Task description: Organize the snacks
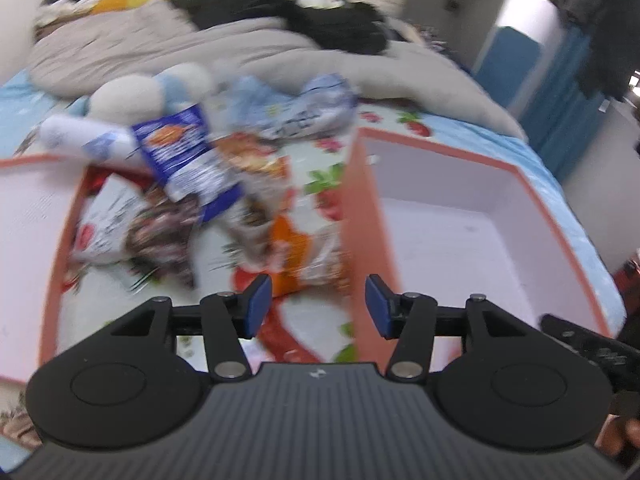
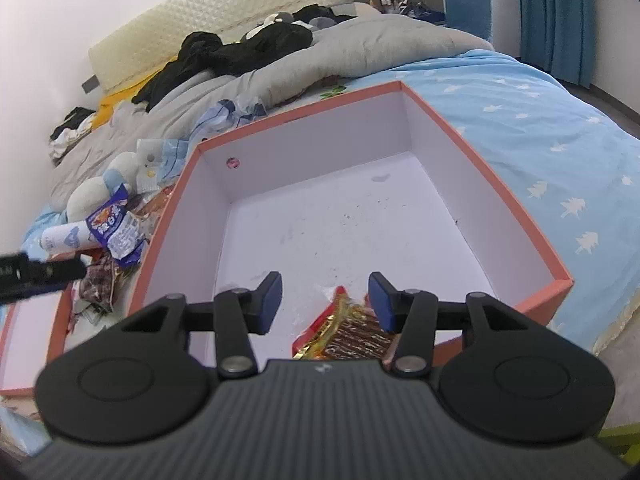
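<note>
Right tool (image 2: 324, 300) wide, one red snack packet (image 2: 344, 336) below; left tool (image 1: 318, 306) wide, empty; two orange boxes (image 2: 520, 216).

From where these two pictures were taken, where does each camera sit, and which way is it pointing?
Left wrist view: sits on the left gripper, looking forward and down along its open fingers at a blurred snack pile on the bed; a bit of hand shows at bottom right.
Right wrist view: sits on the right gripper, looking down into the orange box, where a red snack packet lies loose between open fingers.
Shared: the orange box, the blue packet, and the grey duvet.
</note>
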### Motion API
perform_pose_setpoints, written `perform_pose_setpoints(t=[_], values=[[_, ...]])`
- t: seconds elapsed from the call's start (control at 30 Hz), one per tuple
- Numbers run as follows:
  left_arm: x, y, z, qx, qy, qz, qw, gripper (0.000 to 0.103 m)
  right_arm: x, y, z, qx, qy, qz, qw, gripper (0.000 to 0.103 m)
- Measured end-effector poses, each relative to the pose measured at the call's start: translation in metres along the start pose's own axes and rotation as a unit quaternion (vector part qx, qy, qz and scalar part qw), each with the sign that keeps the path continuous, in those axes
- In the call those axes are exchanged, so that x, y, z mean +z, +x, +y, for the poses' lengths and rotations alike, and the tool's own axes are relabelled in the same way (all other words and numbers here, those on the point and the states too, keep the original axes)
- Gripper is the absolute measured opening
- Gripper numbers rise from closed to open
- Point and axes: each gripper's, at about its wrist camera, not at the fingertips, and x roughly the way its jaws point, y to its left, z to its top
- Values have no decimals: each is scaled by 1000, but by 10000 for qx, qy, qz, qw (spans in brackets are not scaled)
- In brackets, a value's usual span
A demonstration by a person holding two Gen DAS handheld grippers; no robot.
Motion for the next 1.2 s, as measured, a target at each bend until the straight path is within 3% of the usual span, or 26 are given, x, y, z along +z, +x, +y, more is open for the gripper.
perform_pose_setpoints(t=[0.17,0.5,0.6,0.83,1.03,1.2], values=[[-17,20,28,123,-358,279,9989,60,-3,-1,0,78,151,-27,9999,73],[-43,81,32,-61,-801,951,9922,60,-6,-4,7,70,66,7,10000,73],[-49,93,31,40,-885,1080,9902,57,-6,-5,8,82,21,17,10000,73],[-53,109,27,154,-737,1132,9907,37,-6,-8,7,44,26,-15,10000,74],[-52,107,23,171,-695,963,9928,11,-6,-11,7,1,-35,-30,10000,74],[-49,92,27,132,-769,810,9937,5,-6,-9,9,10,-31,-19,10000,74]])
